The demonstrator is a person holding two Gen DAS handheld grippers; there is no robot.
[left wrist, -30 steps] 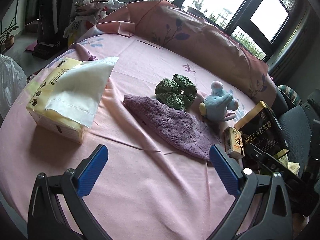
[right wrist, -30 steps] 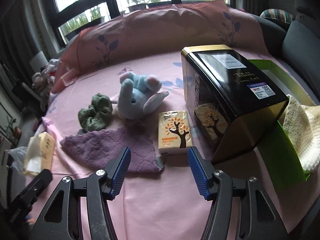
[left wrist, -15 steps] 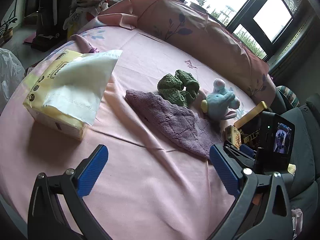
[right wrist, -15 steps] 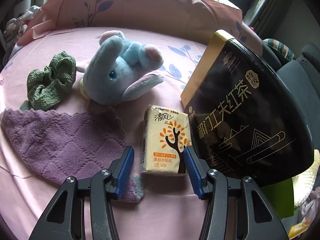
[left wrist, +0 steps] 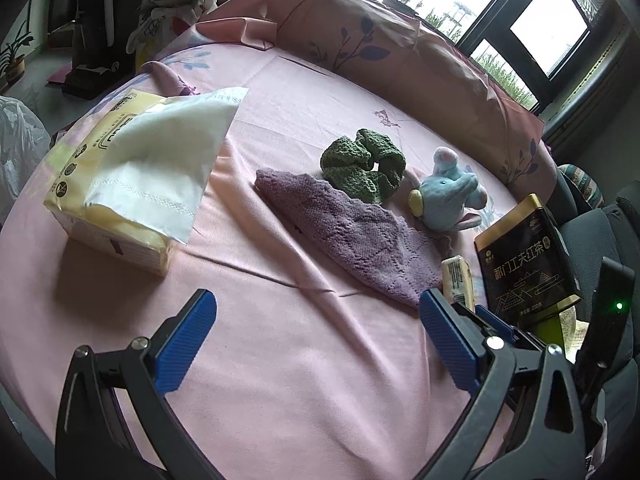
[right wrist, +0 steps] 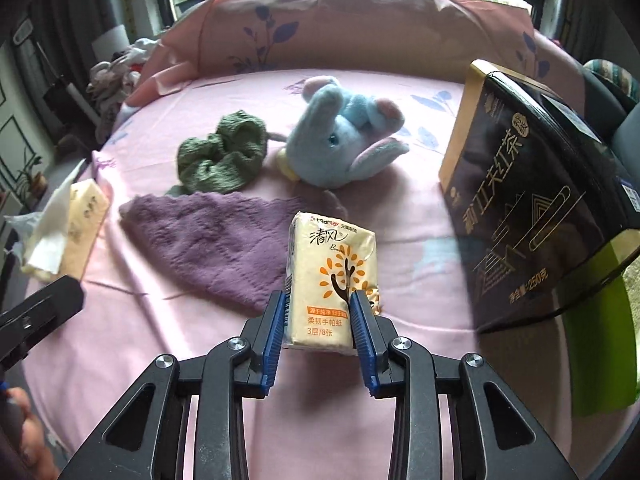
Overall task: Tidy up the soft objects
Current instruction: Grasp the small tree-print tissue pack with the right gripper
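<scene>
My right gripper (right wrist: 318,302) has its blue pads pressed on both sides of a small yellow tissue pack (right wrist: 332,272), and its jaws are still closing. The pack (left wrist: 458,280) stands tilted at the purple cloth's (right wrist: 212,248) near corner. Behind the cloth lie a green knitted scrunchie (right wrist: 220,156) and a blue plush elephant (right wrist: 340,136). My left gripper (left wrist: 316,304) hangs open over the bare pink tablecloth (left wrist: 280,360) with nothing between its fingers. The cloth (left wrist: 344,232), scrunchie (left wrist: 364,164) and elephant (left wrist: 444,196) lie beyond it.
A large yellow tissue pack (left wrist: 120,176) with a sheet pulled out sits at the left. A black and gold tea box (right wrist: 540,200) stands close on the right, partly over a green bin (right wrist: 600,340). A pink cushion (right wrist: 360,24) lines the far edge.
My right gripper came forward and down to the small tissue pack and its jaws narrowed from wide apart to pinching the pack's sides. The left gripper has hardly moved.
</scene>
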